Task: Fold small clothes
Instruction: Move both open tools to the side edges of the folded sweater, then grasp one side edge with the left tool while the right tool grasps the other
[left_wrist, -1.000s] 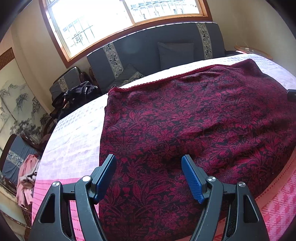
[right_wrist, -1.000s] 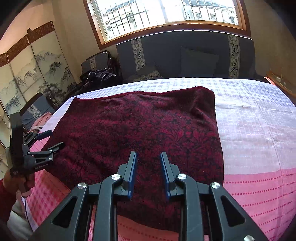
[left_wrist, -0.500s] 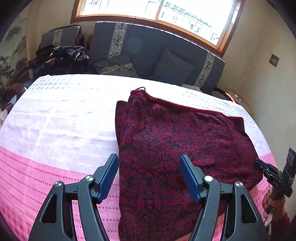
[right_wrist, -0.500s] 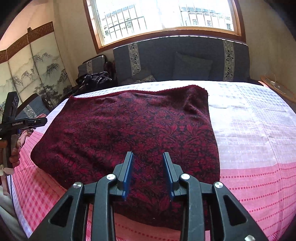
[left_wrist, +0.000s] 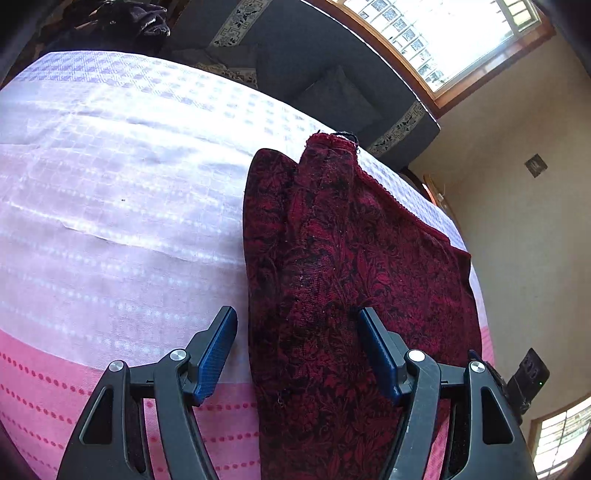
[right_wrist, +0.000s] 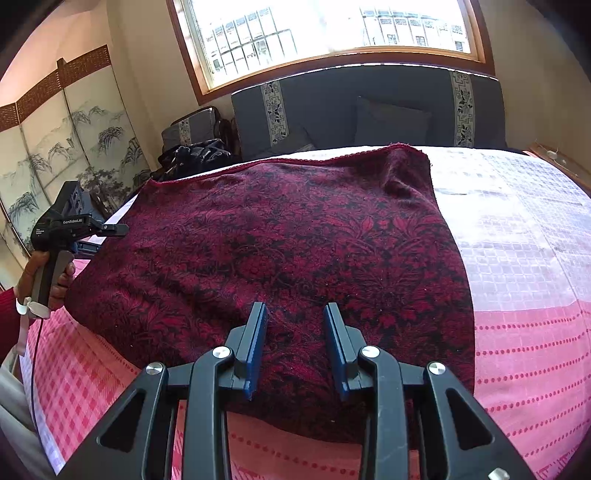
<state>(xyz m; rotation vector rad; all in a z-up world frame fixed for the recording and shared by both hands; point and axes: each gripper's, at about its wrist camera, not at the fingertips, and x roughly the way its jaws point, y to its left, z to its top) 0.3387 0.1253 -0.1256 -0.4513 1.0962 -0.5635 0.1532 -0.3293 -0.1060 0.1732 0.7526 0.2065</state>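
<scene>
A dark red floral knitted garment (right_wrist: 295, 243) lies folded flat on the pink and white bedspread (right_wrist: 517, 258). In the left wrist view the garment (left_wrist: 351, 277) runs away from me, its left edge between my fingers. My left gripper (left_wrist: 297, 350) is open and empty, just above the garment's near left edge. It also shows in the right wrist view (right_wrist: 107, 230), held by a hand at the garment's left side. My right gripper (right_wrist: 295, 350) is open, jaws fairly close together, empty, over the garment's near edge.
A dark grey sofa (right_wrist: 369, 107) with cushions stands behind the bed under a window (right_wrist: 332, 29). A black bag (right_wrist: 195, 155) lies at its left. A painted folding screen (right_wrist: 55, 147) stands at the far left. Bare bedspread (left_wrist: 110, 184) lies left of the garment.
My left gripper has swung left and turned, from over the middle of the garment to its left edge. My right gripper has stayed in place, its jaws slightly wider.
</scene>
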